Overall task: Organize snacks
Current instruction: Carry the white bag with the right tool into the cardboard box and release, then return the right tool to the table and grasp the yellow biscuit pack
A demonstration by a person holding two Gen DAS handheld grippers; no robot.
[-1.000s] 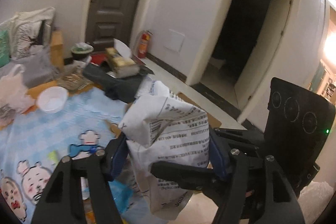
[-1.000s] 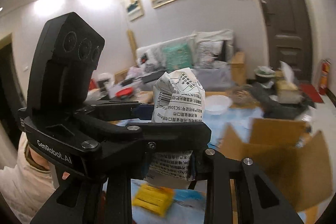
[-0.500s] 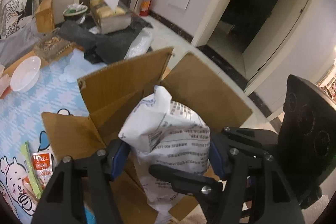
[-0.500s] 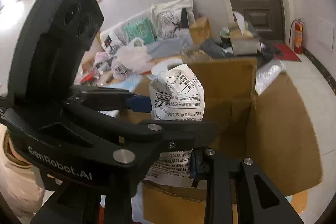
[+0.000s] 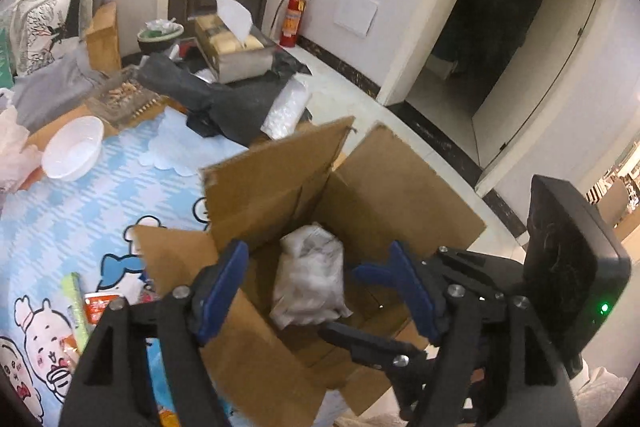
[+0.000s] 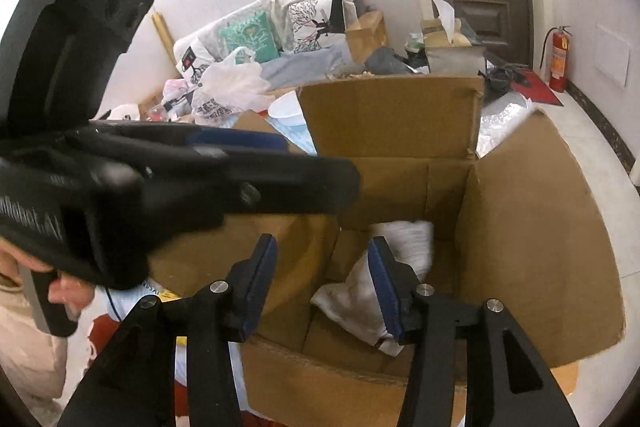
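Observation:
A white printed snack bag (image 5: 310, 281) lies inside the open cardboard box (image 5: 372, 183); it also shows in the right wrist view (image 6: 368, 295) at the bottom of the box (image 6: 532, 227). My left gripper (image 5: 316, 269) is open and empty above the box, jaws wide either side of the bag. My right gripper (image 6: 322, 261) is open and empty over the box's near edge. The left gripper's body (image 6: 160, 179) crosses the right wrist view. Small snack packets (image 5: 94, 311) lie on the blue cartoon mat (image 5: 80, 211) left of the box.
A white bowl (image 5: 74, 147), a tray of snacks (image 5: 120, 99), dark clothing (image 5: 224, 99) and a tissue box (image 5: 232, 43) sit beyond the mat. White plastic bags (image 6: 232, 87) and sofa cushions (image 6: 304, 23) stand behind. A fire extinguisher (image 5: 294, 17) stands by the door.
Both grippers held the white bag together over the box. Now both have opened, and the bag has dropped into the box.

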